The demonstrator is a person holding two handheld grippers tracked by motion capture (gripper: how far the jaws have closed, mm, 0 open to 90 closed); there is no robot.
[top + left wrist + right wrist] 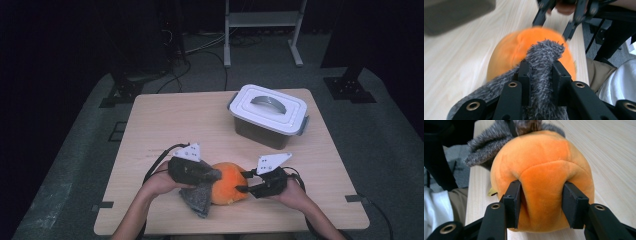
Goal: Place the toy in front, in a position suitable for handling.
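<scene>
An orange plush toy (227,184) with a grey furry part (199,198) lies near the front edge of the wooden table (200,125). My left gripper (212,175) is shut on the grey fur (541,65), which bulges up between its two jaws, with the orange body (511,52) just behind. My right gripper (243,189) comes from the other side and is shut on the orange body (544,180); its pads (514,200) dent the plush on both sides. The right gripper's jaws (561,17) also show at the top of the left gripper view.
A grey box with a white handled lid (269,114) stands at the back right of the table. A white frame (262,30) and cables are on the floor beyond. The person's legs (616,82) are at the table's front edge.
</scene>
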